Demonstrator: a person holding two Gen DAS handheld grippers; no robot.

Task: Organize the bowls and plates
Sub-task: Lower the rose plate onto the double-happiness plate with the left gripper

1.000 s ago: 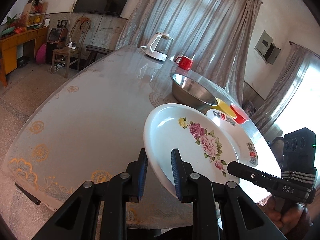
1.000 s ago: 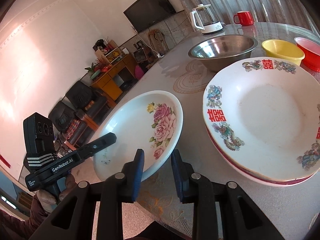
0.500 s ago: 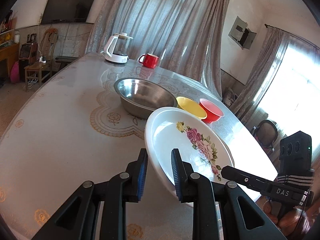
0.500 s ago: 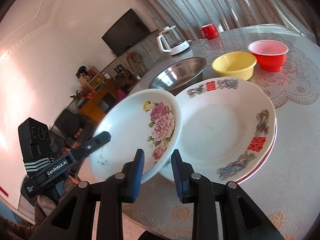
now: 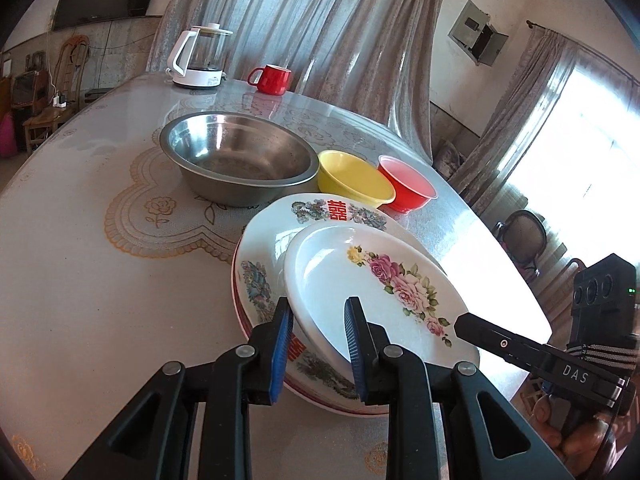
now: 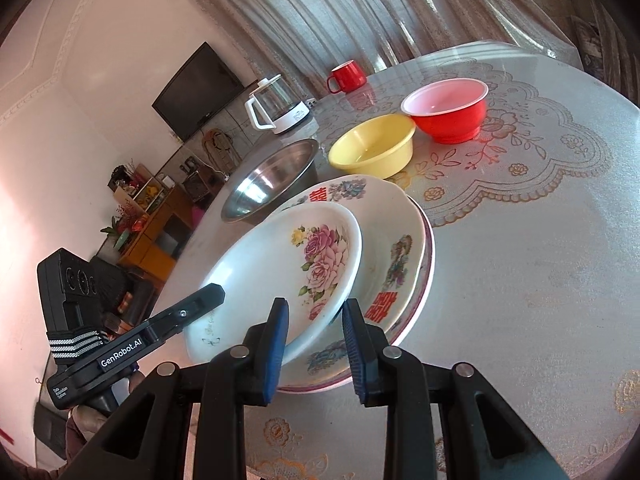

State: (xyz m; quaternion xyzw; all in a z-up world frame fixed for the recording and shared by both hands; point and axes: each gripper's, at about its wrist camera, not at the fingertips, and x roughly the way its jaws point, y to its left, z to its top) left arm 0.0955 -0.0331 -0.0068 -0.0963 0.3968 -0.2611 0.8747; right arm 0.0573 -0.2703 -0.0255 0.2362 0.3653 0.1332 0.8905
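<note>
Bright window glare, sharp, fisheye-warped edges

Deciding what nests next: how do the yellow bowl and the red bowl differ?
The yellow bowl is yellow inside and out; the red bowl is red outside with a pale pink inside. The yellow bowl sits next to the steel basin; the red bowl sits on its far side, away from the basin. Both stand upright, look empty and similar in size, beyond the stacked plates.

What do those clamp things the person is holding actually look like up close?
Both are black plastic. The left gripper and right gripper each have two fingers with blue ribbed pads, silver rivets and triangular cut-outs. Each handle wears a black-and-white striped band; one side reads "GenRobot.AI", the other "DAS".
</note>
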